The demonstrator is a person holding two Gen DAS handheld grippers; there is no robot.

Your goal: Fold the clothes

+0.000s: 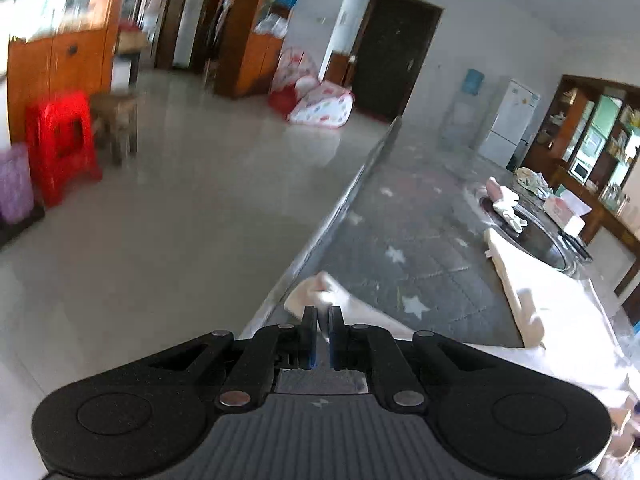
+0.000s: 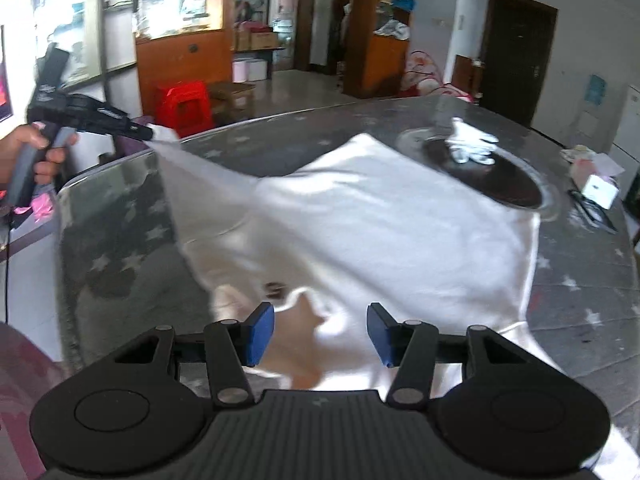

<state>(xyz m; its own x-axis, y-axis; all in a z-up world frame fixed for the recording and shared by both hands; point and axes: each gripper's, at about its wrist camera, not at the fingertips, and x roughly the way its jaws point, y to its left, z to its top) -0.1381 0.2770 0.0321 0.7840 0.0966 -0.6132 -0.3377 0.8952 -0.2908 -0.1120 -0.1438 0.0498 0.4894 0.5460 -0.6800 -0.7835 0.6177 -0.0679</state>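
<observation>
Left gripper (image 1: 323, 312) pinching white garment (image 2: 360, 216) corner; right gripper (image 2: 321, 318) fingers spread above it

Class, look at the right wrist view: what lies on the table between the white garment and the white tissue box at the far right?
In the right wrist view, a dark round turntable with white gloves on it lies between the white garment and the tissue box.

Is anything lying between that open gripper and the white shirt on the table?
Nothing visible does. The right hand-held gripper hangs open right over the white shirt, bare cloth between its pads. The gloves lie farther back.
</observation>
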